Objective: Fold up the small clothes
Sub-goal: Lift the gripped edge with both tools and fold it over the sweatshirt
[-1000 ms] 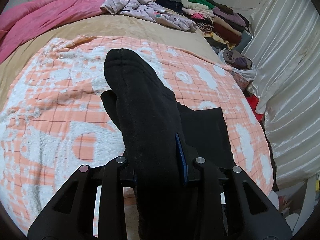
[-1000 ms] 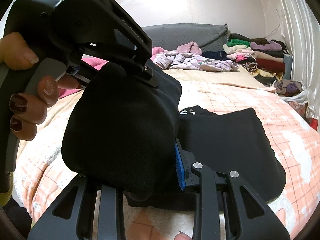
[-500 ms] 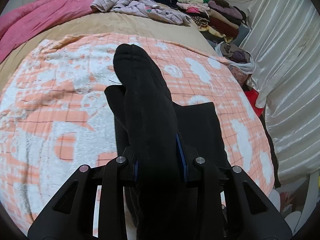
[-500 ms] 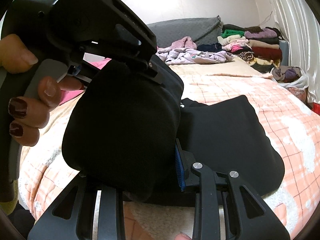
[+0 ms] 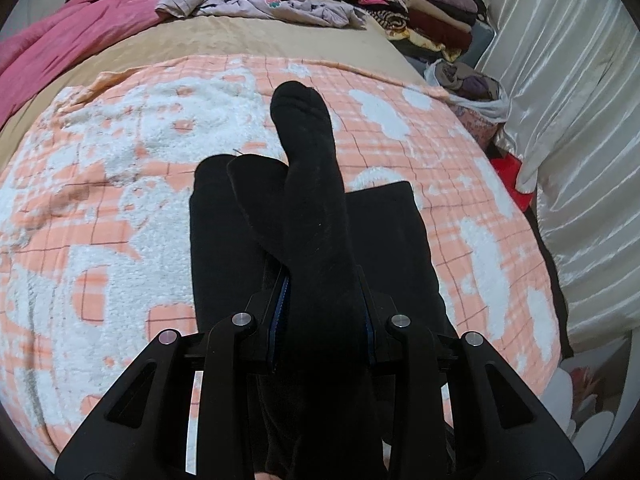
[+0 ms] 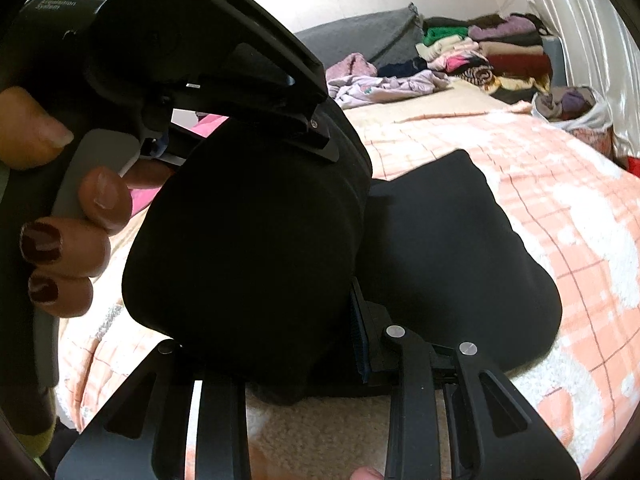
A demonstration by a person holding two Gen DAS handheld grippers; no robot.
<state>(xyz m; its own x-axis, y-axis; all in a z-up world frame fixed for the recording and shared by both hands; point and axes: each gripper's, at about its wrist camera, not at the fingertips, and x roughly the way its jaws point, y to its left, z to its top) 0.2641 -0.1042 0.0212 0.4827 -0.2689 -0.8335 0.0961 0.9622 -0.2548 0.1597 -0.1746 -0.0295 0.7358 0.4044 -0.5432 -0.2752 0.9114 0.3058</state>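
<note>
A black sock (image 5: pixel 316 216) hangs from my left gripper (image 5: pixel 322 312), which is shut on its upper part; its toe points away over the bed. A second black sock end (image 5: pixel 256 196) lies beside it on a flat black garment (image 5: pixel 384 236). In the right wrist view my right gripper (image 6: pixel 304 344) is shut on the same black sock (image 6: pixel 248 240), and the left gripper (image 6: pixel 192 68) with the person's hand grips it from above. The black garment (image 6: pixel 452 240) lies behind on the blanket.
An orange and white checked blanket (image 5: pixel 120 200) covers the bed. A pink quilt (image 5: pixel 72 36), loose lilac clothes (image 5: pixel 256 0) and a stack of folded clothes (image 5: pixel 420 4) lie at the far end. A white curtain (image 5: pixel 568 120) hangs on the right, with a bag of clothes (image 5: pixel 468 84) beside it.
The sock has swung right and lower over the black garment, and a second sock end now shows beside it. In the right wrist view the sock sits closer.
</note>
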